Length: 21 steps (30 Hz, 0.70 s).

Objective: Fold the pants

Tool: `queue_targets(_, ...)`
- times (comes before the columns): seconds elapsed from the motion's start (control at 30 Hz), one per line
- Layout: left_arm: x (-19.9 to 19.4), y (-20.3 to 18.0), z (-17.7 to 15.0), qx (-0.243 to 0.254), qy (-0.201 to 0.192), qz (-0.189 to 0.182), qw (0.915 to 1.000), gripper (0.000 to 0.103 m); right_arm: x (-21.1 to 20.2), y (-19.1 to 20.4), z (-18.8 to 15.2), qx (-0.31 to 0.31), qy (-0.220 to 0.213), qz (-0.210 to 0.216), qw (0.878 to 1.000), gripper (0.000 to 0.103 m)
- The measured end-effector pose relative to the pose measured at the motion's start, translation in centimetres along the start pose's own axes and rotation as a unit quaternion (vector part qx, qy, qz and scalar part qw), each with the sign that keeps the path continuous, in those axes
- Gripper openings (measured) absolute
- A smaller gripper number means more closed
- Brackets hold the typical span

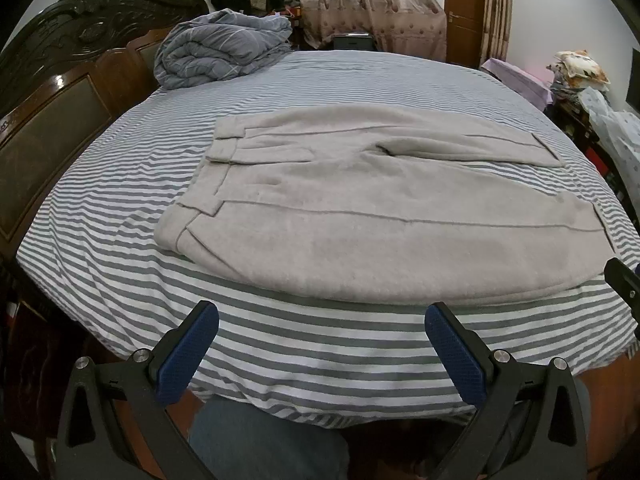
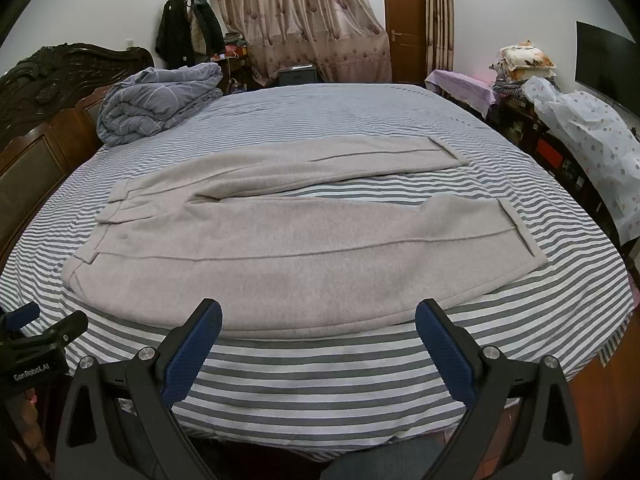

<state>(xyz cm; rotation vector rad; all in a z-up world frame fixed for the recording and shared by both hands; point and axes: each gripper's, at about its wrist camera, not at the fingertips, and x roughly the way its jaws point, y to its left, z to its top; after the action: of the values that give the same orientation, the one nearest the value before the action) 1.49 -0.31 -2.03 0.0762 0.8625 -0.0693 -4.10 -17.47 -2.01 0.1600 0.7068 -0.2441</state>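
Observation:
Light grey fleece pants (image 1: 360, 208) (image 2: 288, 232) lie flat across the striped bed, waistband to the left, both legs running right and spread slightly apart. My left gripper (image 1: 322, 316) hovers open over the bed's near edge, just short of the near leg's hem side, nothing between its blue pads. My right gripper (image 2: 319, 312) is also open, near the same long edge of the near leg, empty. The left gripper (image 2: 40, 328) shows at the lower left of the right wrist view; part of the right gripper (image 1: 624, 280) shows at the right edge of the left wrist view.
A grey and white striped sheet (image 2: 320, 384) covers the bed. A rolled blue-grey duvet (image 1: 224, 48) (image 2: 160, 100) sits at the far left by the dark carved headboard (image 1: 80, 52). Cluttered shelves and pillows (image 2: 560, 92) stand along the right. A person's knee (image 1: 264, 440) is below the bed edge.

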Motion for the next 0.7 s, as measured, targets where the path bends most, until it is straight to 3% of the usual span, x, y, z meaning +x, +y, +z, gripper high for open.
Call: queue_targets(0.7,2.0,1.9,1.9,-0.01,0.003,0.004,0.9999,0.102,2.4,0.0,0.2,0.004,0.024,0.002,1.0,0.097)
